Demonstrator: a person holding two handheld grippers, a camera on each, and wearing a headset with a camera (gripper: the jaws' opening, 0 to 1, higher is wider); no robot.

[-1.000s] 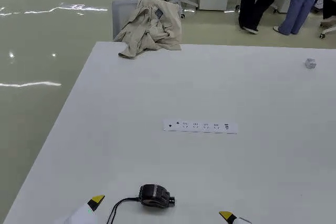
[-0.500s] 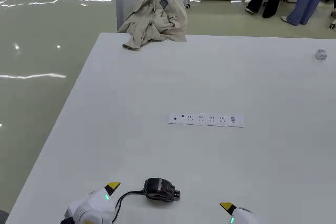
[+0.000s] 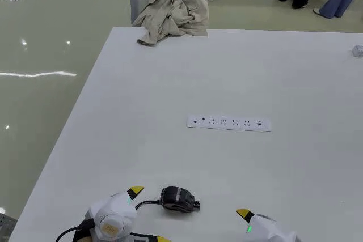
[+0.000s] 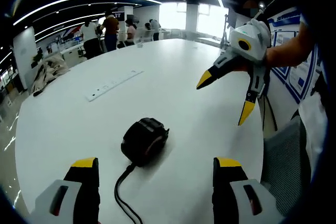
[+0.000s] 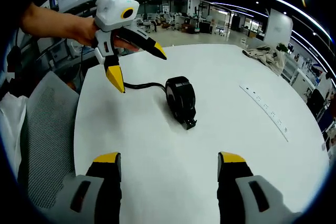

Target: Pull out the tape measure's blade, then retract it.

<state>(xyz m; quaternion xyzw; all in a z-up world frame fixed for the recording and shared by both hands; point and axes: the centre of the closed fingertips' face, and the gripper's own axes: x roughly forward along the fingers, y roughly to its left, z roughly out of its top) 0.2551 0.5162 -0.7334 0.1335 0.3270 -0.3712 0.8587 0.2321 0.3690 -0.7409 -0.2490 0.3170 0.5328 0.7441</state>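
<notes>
My left gripper [image 4: 156,163] and right gripper [image 5: 169,157], both spread wide and empty, flank the black tape measure [image 3: 179,199], which lies on the white desk [image 3: 170,83] just ahead of my left gripper.

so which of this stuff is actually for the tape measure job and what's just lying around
For the job: tape measure, left gripper, right gripper, both open.
Lying about: power strip, beige jacket, small grey object.
</notes>
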